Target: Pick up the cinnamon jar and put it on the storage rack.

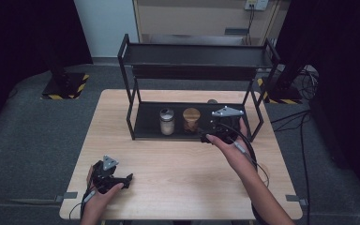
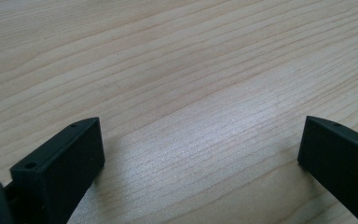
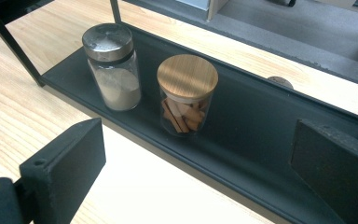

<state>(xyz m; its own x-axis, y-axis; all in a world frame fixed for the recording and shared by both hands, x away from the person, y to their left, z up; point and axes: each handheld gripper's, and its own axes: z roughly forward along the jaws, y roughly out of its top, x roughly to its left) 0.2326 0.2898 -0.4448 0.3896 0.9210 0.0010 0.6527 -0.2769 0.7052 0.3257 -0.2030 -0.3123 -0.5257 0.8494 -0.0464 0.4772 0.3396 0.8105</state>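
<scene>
- Right gripper (image 3: 193, 154) hangs at the front lip of the black metal two-tier rack (image 1: 140, 133), jaws spread wide, empty.
- Its likely target, the glass jar with bamboo lid and brown sticks (image 3: 185, 95), stands on the bottom tray beside the steel-capped jar of pale powder (image 3: 113, 65).
- Left gripper (image 2: 200, 149) rests low over the pale wooden table (image 2: 168, 56), jaws apart.
- Nothing grasped yet; the whole pick looks left to do.

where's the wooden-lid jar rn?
The wooden-lid jar stands on the black rack's lower shelf, just right of the metal-lid jar in the high view, with the open right gripper near its right.
</scene>
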